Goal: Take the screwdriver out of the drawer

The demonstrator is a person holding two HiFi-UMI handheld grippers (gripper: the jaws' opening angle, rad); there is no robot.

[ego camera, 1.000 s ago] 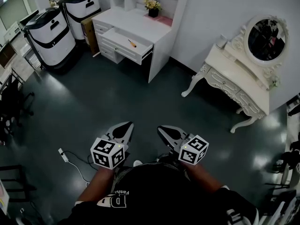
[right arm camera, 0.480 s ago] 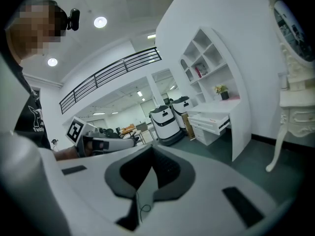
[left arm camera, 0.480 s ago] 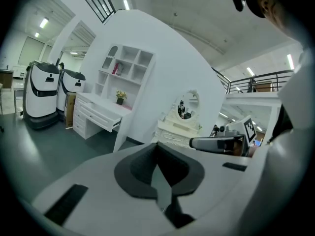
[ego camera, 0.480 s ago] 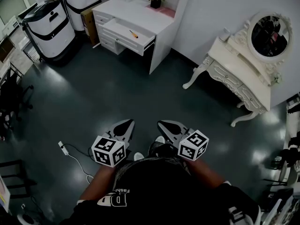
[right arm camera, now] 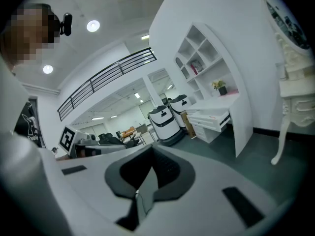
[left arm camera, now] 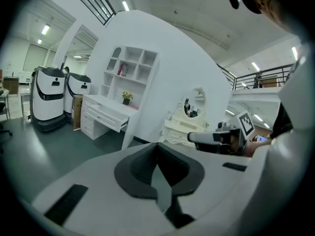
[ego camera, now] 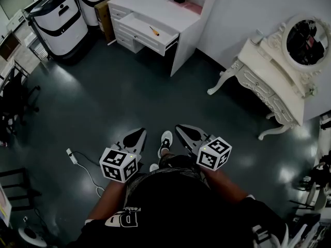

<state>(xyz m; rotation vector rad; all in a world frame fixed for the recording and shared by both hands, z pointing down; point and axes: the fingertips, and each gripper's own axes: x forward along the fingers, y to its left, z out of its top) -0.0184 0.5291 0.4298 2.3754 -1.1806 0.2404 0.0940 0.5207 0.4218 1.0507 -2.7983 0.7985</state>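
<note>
The screwdriver [ego camera: 154, 31], with an orange handle, lies in the open top drawer [ego camera: 142, 26] of a white desk [ego camera: 170, 14] far across the floor, at the top of the head view. Both grippers hang low in front of the person, well short of the desk. My left gripper [ego camera: 133, 137] is shut and holds nothing. Beside it, my right gripper [ego camera: 185, 133] is also shut and empty. In the left gripper view the jaws [left arm camera: 157, 146] meet on a line, with the desk [left arm camera: 106, 113] beyond them. The right gripper view shows the jaws [right arm camera: 151, 151] closed and the drawer [right arm camera: 212, 120] in the distance.
Two white-and-black machines [ego camera: 59, 25] stand left of the desk. An ornate white vanity with an oval mirror [ego camera: 274, 81] stands at the right. A cable with a plug [ego camera: 72, 156] lies on the dark floor near my left gripper. Dark chairs [ego camera: 13, 102] line the left edge.
The person has stepped forward: a shoe now shows between the grippers, and the desk and vanity have slid rightward in the head view. Both grippers stay shut side by side.
</note>
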